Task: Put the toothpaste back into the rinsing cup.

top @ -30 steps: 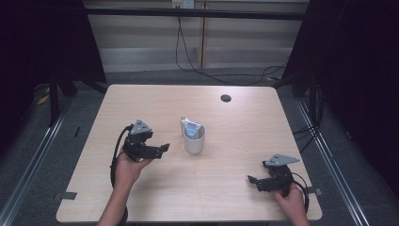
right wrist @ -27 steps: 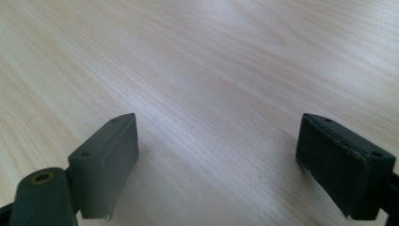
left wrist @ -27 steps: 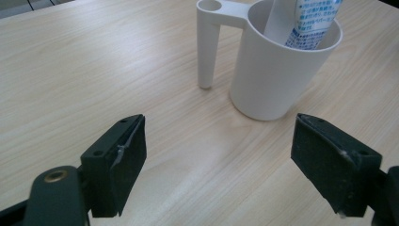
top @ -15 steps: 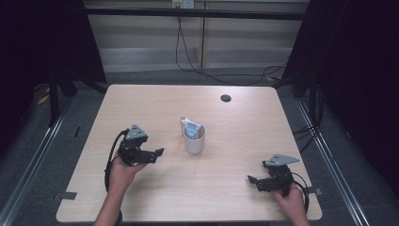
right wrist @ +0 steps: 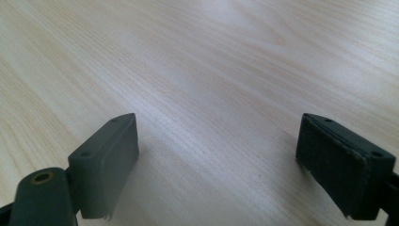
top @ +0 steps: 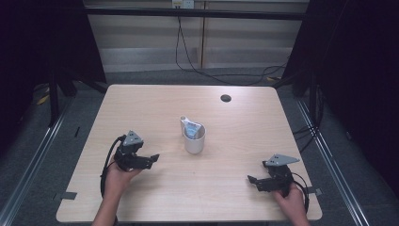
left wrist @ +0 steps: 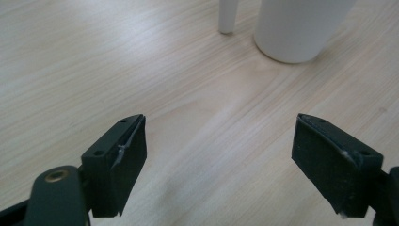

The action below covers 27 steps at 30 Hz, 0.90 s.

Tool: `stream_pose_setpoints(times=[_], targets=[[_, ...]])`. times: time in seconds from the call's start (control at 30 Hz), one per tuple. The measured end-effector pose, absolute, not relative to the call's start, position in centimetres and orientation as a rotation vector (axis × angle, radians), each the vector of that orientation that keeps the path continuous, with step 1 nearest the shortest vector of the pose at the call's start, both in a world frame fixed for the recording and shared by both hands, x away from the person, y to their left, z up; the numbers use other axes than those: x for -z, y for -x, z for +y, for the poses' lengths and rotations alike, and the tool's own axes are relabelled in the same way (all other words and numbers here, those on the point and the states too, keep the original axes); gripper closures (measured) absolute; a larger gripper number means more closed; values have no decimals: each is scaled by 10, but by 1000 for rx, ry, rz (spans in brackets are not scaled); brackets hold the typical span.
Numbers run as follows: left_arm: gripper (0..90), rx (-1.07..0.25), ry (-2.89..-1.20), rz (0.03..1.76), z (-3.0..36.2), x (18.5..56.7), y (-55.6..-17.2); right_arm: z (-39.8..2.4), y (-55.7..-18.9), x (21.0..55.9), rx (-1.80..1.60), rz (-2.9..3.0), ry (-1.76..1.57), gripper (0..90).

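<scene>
No lettering, number or brand could be read anywhere. The white cup point(top: 195, 140) at the middle of the counter point(top: 141, 108) bore a blue patch inside, too blurred to make out.

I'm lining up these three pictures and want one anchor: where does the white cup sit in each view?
High view: the white cup stands near the table's middle, between the two grippers, nearer the left gripper.
Left gripper view: the cup is at the top right, beyond the open jaws, cut off by the top edge.
Right gripper view: bare wood ahead of the open right gripper; no cup.
Shared landmark: the pale wood-grain table top.
</scene>
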<state>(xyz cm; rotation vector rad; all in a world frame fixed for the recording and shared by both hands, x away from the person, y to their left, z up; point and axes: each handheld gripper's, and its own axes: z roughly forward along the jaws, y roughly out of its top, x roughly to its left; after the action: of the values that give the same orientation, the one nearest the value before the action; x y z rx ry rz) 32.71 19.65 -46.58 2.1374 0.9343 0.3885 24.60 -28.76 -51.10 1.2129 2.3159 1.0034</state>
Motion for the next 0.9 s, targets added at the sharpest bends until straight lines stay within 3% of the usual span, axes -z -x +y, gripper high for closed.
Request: stream_pose_setpoints(times=[0.9], targets=[[184, -392, -2170, 1000, 217, 495, -319, -288, -246, 511, -1003, 2316, -1213, 131]])
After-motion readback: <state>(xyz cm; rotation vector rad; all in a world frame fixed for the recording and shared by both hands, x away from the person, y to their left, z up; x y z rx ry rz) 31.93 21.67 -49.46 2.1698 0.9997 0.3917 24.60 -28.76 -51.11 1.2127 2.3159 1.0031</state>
